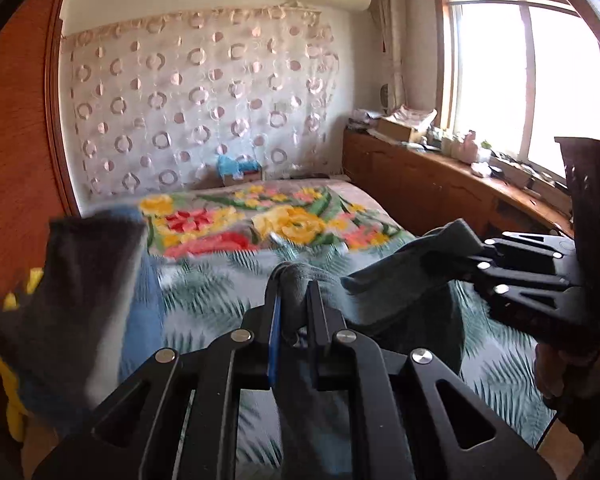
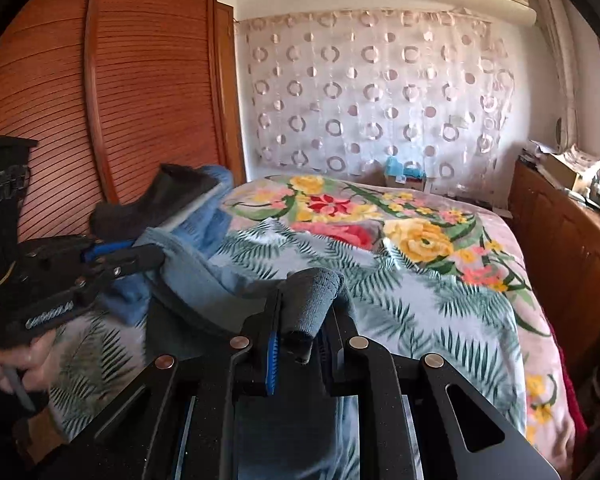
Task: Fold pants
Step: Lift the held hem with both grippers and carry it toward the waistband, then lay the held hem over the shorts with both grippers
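The grey-teal pants [image 1: 400, 280] hang stretched between my two grippers above the flowered bed. In the left wrist view my left gripper [image 1: 293, 286] is shut on a bunched edge of the cloth at bottom centre. My right gripper [image 1: 474, 262] grips the other end at the right. In the right wrist view my right gripper [image 2: 306, 300] clamps a rolled fold of the pants [image 2: 204, 284], and the rest of the cloth runs left to the left gripper [image 2: 156, 256], which pinches it there. The lower part of the pants drops out of sight under the grippers.
A bed [image 2: 420, 300] with a palm-and-flower blanket fills the middle. A pile of dark grey and blue clothes [image 2: 180, 196] lies at its left edge beside a slatted wooden wardrobe [image 2: 120, 100]. A cluttered wooden counter [image 1: 440, 184] runs under the window on the right.
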